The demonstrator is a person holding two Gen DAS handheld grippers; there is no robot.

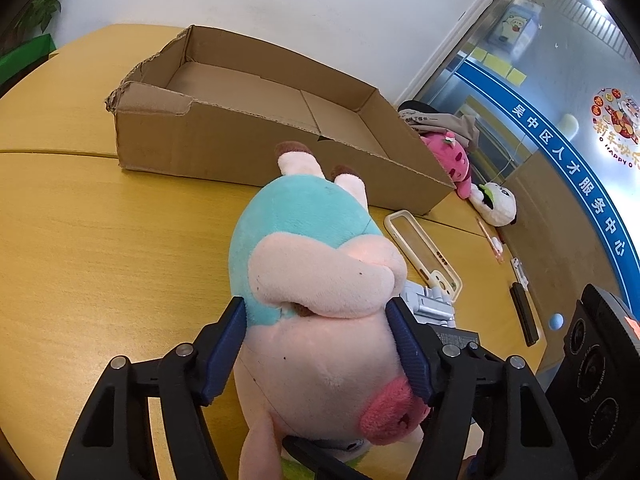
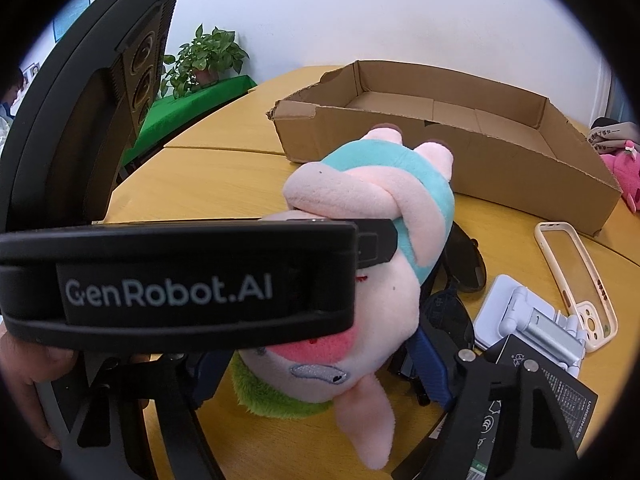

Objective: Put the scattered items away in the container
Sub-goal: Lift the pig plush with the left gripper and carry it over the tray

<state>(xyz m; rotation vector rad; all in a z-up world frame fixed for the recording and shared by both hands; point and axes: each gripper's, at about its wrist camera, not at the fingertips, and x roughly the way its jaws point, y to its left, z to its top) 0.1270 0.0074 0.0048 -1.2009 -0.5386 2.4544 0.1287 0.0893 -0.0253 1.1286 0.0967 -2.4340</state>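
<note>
A pink plush pig in a teal shirt [image 1: 316,280] is clamped at the head between the blue pads of my left gripper [image 1: 320,344], above the yellow table. It also shows in the right wrist view [image 2: 380,216], with the left gripper's black body [image 2: 176,280] across it. The empty cardboard box [image 1: 224,136] stands beyond the pig; it shows in the right wrist view [image 2: 472,152] too. My right gripper [image 2: 320,368] is open, fingers either side of the pig's lower head; whether they touch is unclear.
On the table right of the pig lie a phone case [image 2: 576,284], a white phone stand [image 2: 532,320], sunglasses [image 2: 464,264] and a black packet [image 2: 552,392]. A pink plush [image 1: 452,156] and a white plush [image 1: 494,200] lie beyond the box's right end.
</note>
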